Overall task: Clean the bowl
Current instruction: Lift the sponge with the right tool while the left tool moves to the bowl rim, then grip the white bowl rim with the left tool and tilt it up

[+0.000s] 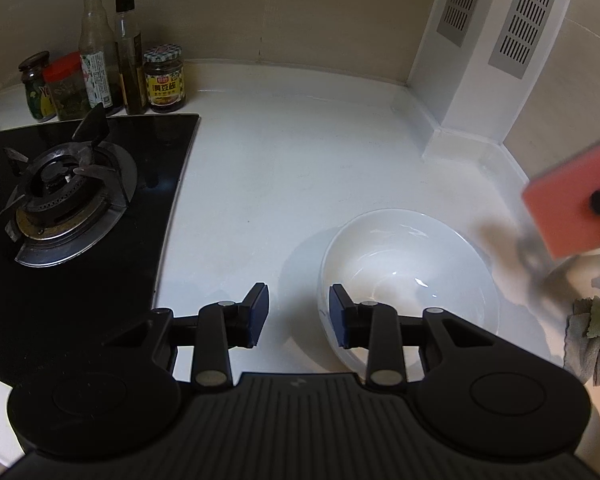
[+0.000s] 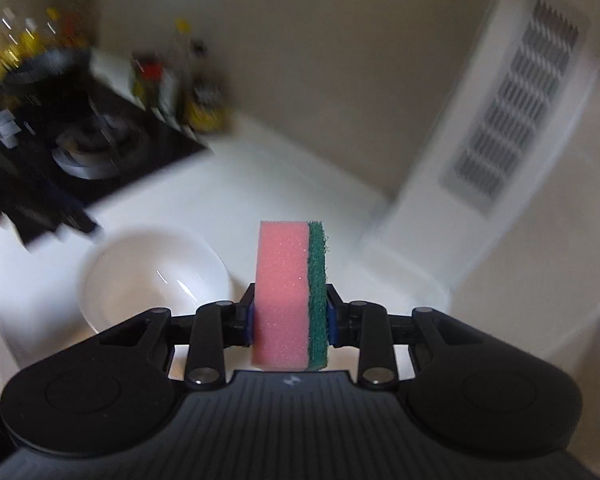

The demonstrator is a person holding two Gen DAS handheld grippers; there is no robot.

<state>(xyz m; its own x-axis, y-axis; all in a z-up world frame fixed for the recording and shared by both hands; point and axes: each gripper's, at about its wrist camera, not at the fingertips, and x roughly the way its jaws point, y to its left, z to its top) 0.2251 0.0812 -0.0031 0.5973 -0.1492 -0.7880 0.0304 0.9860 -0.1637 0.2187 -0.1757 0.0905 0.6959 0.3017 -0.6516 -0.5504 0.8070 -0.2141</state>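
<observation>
Left wrist: bowl [image 1: 410, 276] near counter corner.

Blurred bottles [image 2: 180, 80]; edge-cropped cloth [image 1: 592, 340]

A gas burner [image 1: 60, 196], five condiment jars and bottles [image 1: 104, 76] (against the wall), a crumpled rag [image 1: 594, 336].

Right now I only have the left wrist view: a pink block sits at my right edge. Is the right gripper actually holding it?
Observer: Yes, the right gripper is shut on the sponge, one pad on each broad face.
Operator: Is it plain pink all over?
Observer: No, a green scouring layer backs it.
Operator: Is it touching the bowl?
Observer: No, the bowl sits apart, to its left.
</observation>
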